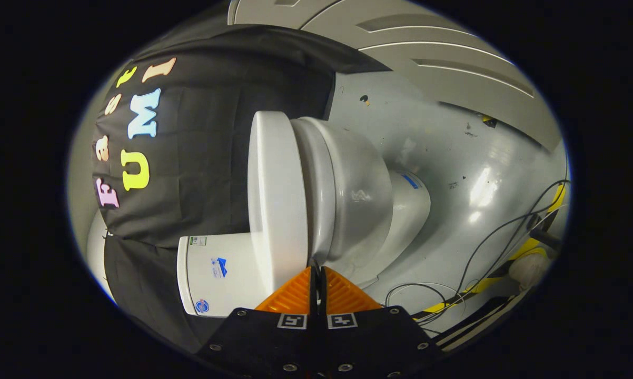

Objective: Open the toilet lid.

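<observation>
Toilet lid (277, 200) lies down on the bowl (358, 195), its rim just ahead of my gripper (316, 273) (fingers pressed together, holding nothing); closed tips may skid off.

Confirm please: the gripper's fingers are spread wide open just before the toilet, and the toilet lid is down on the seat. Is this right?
Not quite. The gripper view shows the gripper with its fingers closed together, tips nearly touching, not spread wide. The rest holds: they sit just before the toilet, near the edge of the toilet lid, which is down on the seat.
</observation>
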`<state>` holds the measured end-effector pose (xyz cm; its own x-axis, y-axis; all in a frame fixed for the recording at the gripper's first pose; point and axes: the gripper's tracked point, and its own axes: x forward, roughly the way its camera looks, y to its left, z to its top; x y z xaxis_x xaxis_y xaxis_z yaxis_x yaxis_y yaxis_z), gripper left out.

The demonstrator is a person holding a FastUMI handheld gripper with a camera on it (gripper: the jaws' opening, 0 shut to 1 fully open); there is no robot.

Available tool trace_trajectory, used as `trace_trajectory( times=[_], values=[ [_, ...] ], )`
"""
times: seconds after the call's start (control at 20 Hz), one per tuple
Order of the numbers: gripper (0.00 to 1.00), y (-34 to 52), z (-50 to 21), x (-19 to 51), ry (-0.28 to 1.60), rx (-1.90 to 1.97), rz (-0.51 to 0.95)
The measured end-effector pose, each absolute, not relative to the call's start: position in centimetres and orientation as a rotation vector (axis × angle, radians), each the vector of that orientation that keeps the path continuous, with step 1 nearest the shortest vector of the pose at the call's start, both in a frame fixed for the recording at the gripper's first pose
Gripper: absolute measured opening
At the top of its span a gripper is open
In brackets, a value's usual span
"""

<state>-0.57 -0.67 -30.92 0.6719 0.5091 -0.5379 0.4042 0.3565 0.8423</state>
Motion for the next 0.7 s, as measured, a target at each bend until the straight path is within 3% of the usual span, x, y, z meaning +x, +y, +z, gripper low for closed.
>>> trace_trajectory(
  times=[0.7],
  values=[
    [0.0, -0.3, -29.2, -0.7, 0.899, 1.159, 0.035]
  ],
)
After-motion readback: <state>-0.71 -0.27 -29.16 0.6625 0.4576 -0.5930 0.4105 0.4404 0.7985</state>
